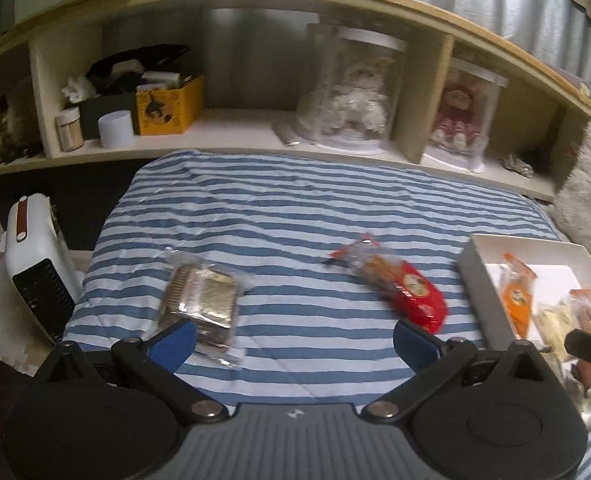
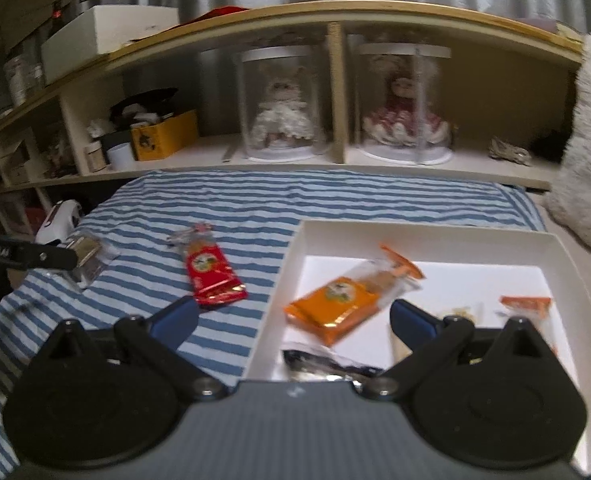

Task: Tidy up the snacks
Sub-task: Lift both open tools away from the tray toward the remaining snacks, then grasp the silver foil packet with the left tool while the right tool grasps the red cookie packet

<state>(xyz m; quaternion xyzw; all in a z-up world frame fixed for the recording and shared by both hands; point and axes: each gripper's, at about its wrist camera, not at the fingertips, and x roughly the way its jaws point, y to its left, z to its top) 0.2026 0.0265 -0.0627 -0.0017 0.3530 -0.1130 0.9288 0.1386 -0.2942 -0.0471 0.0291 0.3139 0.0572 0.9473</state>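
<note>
The left gripper is held low over a striped sheet, its blue-padded jaws spread wide with nothing between them. Its left pad is seen just in front of a clear crinkled cracker pack, which lies flat on the blue-and-white cloth; whether they touch cannot be told. A glossy red pack with a clear twisted end lies further right, apart from the crackers.

The right gripper is likewise held low, jaws wide and empty, straddling the near left wall of a shallow white box. Inside the box a shiny orange pack is seen lying aslant between the pads, a dark foil wrapper nearest the camera, and a smaller orange pack to the right. The red pack is shown left of the box, on the sheet.

Beyond the bed, a curved wooden shelf is seen, holding two dolls under clear round covers and a yellow box. Pleated grey curtain is seen behind.
</note>
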